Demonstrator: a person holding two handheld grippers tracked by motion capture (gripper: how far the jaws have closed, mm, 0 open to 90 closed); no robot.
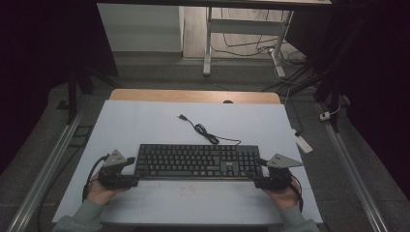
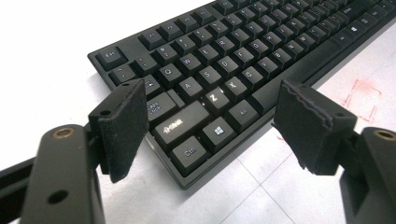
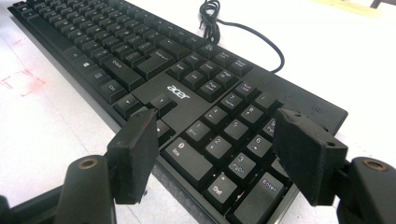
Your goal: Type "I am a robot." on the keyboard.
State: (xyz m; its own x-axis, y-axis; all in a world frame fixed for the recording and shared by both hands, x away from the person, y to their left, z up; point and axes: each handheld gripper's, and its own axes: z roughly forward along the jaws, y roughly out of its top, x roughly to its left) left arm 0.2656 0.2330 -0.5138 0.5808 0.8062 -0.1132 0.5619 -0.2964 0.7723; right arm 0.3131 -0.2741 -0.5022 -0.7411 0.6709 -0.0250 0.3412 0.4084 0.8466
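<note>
High view: the keyboard (image 1: pixel 198 162) lies lengthwise along the worktop's (image 1: pixel 145 121) near edge, cable trailing away. My left gripper (image 1: pixel 131 169) and right gripper (image 1: pixel 258 171) flank its ends, jaws wide, holding nothing.

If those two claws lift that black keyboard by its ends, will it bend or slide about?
The keyboard looks like rigid plastic, so it probably stays straight. Its long, flat shape suggests it won't roll or tip. The loose cable behind it is floppy and would likely trail.
</note>
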